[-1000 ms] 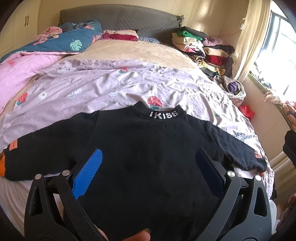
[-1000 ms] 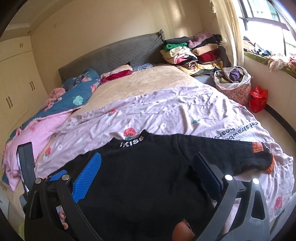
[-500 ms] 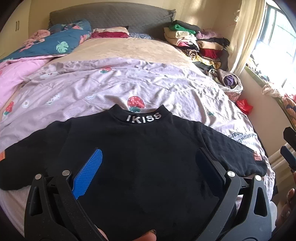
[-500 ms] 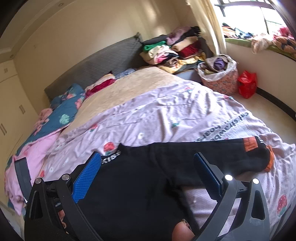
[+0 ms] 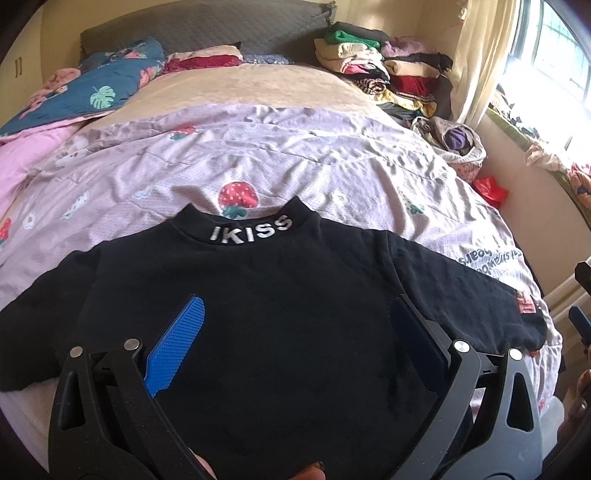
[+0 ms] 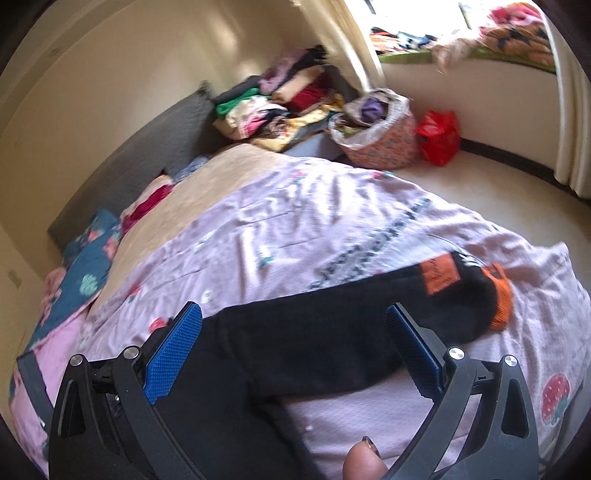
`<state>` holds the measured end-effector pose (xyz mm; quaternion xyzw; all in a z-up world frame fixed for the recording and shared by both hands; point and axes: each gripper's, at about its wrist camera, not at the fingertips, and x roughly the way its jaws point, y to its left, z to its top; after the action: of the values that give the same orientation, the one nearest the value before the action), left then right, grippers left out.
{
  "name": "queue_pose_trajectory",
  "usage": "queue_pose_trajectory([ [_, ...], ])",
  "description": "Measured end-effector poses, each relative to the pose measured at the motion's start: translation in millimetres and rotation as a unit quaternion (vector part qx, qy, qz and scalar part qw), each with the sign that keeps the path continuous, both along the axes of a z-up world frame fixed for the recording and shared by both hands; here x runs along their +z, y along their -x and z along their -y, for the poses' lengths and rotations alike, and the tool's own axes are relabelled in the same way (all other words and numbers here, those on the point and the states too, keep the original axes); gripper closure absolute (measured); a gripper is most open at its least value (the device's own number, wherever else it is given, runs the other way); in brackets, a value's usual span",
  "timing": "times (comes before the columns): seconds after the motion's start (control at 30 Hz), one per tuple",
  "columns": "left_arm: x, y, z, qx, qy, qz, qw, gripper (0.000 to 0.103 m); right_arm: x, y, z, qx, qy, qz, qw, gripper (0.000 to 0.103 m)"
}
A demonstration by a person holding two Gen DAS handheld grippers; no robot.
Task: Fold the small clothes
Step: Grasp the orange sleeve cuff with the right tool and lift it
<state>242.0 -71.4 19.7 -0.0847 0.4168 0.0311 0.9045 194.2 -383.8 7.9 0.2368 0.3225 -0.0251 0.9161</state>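
Note:
A small black long-sleeved top (image 5: 280,295) with "IKISS" in white on its collar (image 5: 251,230) lies flat on the lilac bedspread (image 5: 295,158), both sleeves spread out. My left gripper (image 5: 295,332) is open and empty above the top's body. My right gripper (image 6: 295,339) is open and empty above the right sleeve (image 6: 351,314), which ends in an orange cuff (image 6: 502,299) with an orange patch (image 6: 439,275). The right gripper's edge shows at the far right of the left wrist view (image 5: 581,317).
A stack of folded clothes (image 5: 384,70) sits at the bed's far right corner. A patterned basket (image 6: 380,136) and a red bag (image 6: 439,136) stand on the floor by the window. Pink and blue quilts (image 5: 74,96) lie at the far left, near the grey headboard (image 5: 207,29).
The right gripper has swung right, from over the top's body to over the right sleeve. The left gripper has shifted slightly and stays over the body. Both remain open.

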Motion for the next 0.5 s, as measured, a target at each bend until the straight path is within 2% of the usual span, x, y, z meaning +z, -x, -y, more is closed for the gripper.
queue_pose_trajectory([
  [0.27, -14.2, -12.8, 21.3, -0.014, -0.009, -0.015, 0.9997, 0.008, -49.2, -2.0, 51.4, -0.076, -0.091, -0.06, 0.991, 0.004],
  [0.37, -21.3, -17.0, 27.0, -0.017, -0.014, -0.022, 0.9995, 0.008, -74.6, -1.9, 66.2, -0.101, -0.146, -0.091, 0.98, 0.004],
  [0.5, -30.4, -22.1, 31.7, -0.017, -0.02, -0.033, 0.9991, 0.008, -95.8, -0.7, 77.5, -0.124, -0.199, -0.112, 0.966, 0.004],
])
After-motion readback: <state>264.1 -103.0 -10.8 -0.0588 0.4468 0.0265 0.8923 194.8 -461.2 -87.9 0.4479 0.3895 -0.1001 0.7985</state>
